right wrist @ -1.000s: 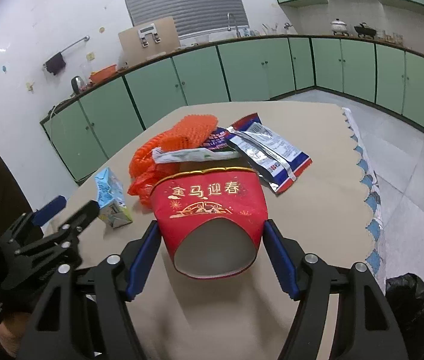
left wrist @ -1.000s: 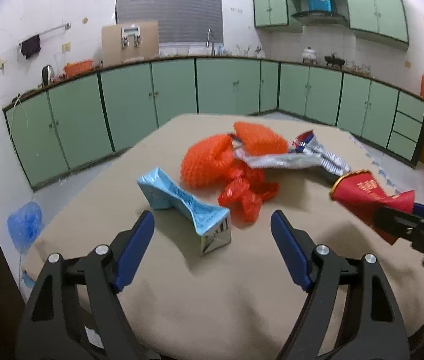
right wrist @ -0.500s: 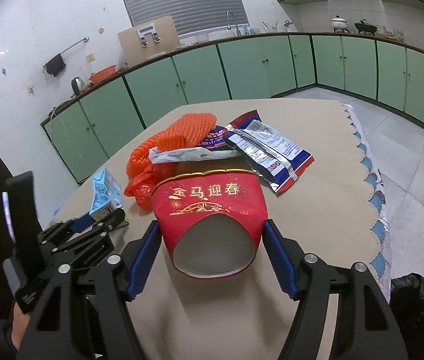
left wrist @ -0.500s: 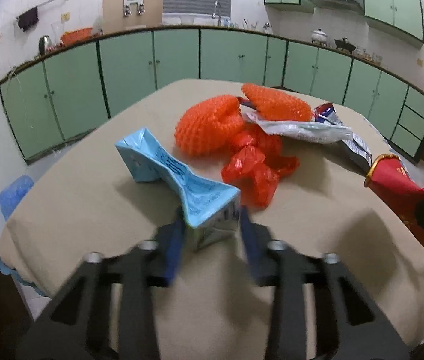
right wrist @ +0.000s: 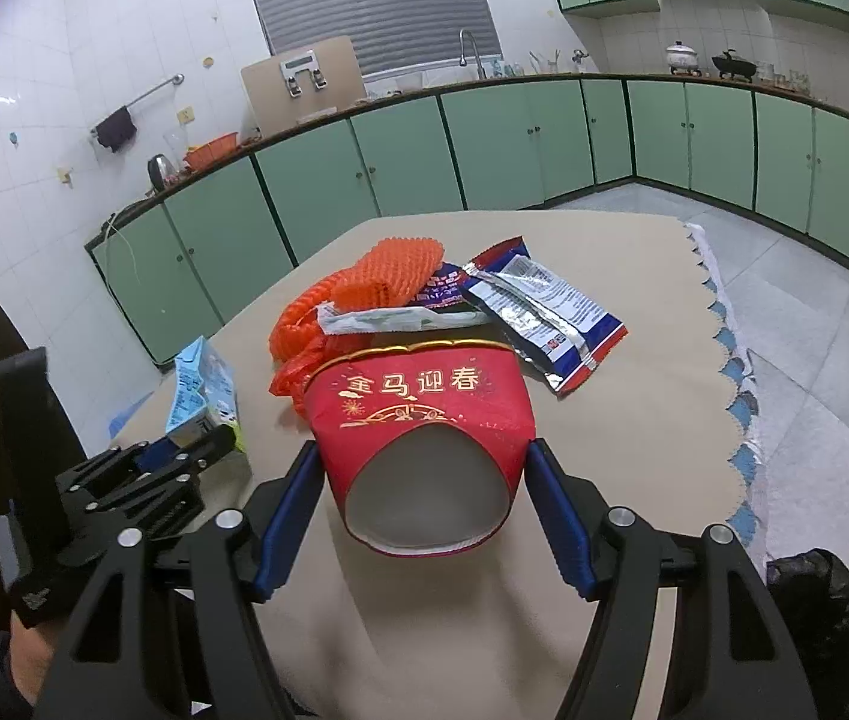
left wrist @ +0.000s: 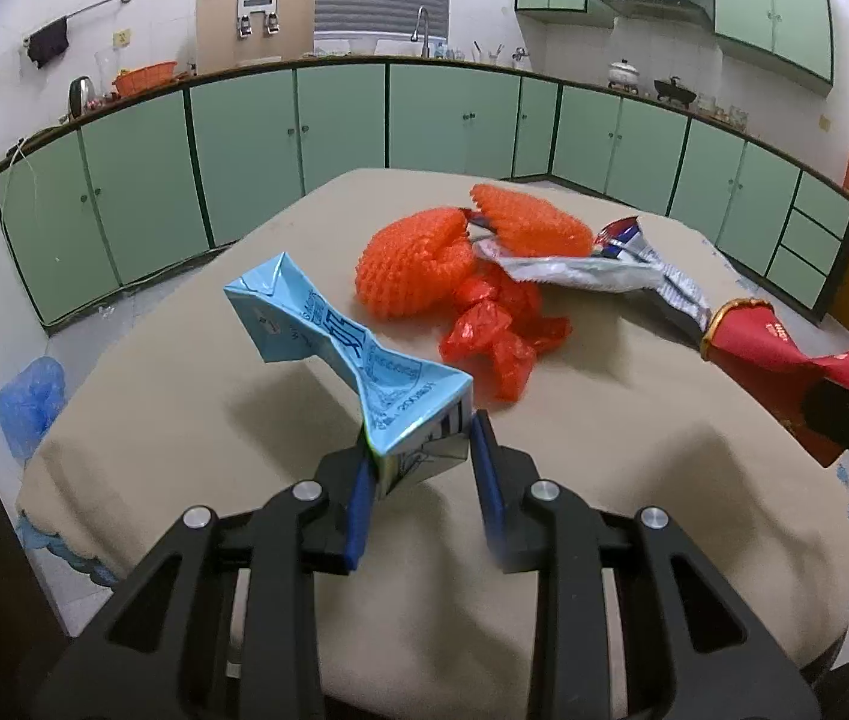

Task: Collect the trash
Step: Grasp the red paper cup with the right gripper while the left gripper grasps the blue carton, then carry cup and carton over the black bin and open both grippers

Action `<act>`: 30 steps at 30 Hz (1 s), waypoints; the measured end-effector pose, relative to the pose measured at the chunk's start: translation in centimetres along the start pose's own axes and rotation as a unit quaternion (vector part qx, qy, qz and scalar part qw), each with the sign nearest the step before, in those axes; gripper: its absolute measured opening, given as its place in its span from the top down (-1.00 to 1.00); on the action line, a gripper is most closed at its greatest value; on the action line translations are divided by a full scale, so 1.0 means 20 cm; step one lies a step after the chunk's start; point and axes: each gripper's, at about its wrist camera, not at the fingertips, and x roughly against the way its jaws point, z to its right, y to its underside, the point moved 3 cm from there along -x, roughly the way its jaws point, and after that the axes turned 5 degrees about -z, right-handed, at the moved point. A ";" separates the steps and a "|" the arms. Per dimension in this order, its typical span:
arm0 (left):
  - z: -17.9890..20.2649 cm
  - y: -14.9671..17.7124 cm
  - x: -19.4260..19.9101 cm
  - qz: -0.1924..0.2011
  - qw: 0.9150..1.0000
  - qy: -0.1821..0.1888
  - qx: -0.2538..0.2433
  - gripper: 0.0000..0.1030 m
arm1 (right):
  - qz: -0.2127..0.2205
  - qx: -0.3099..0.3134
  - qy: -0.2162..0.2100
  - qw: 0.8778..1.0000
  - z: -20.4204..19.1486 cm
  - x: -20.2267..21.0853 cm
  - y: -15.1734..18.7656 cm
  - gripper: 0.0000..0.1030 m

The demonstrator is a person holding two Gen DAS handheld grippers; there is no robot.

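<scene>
A crushed light-blue drink carton juts up from my left gripper, which is shut on its near end; the carton also shows at the left of the right wrist view. My right gripper is shut on a red paper cup with gold characters, its mouth facing the camera. That cup sits at the right edge of the left wrist view. Orange foam nets, a crumpled red plastic bag and foil snack wrappers lie piled mid-table.
The table has a beige cloth with a scalloped blue edge on the right. A black trash bag sits low beside the table's right side. A blue bag lies on the floor at left. Green cabinets line the walls.
My left gripper went from wide open to shut on the carton's near end, and the carton now sits tilted up in it. The right gripper and red cup have not moved.
</scene>
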 end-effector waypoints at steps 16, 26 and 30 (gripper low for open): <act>0.26 0.02 0.34 0.001 0.998 0.050 -0.040 0.45 | 0.029 -0.017 0.041 0.999 0.12 0.35 0.06 -0.30; 0.66 0.05 0.53 0.017 0.986 0.123 -0.108 0.45 | 0.050 -0.051 0.093 0.993 0.32 0.66 0.17 -0.30; 0.89 0.11 0.59 0.016 0.975 0.161 -0.149 0.45 | 0.055 -0.074 0.124 0.988 0.45 0.80 0.26 -0.30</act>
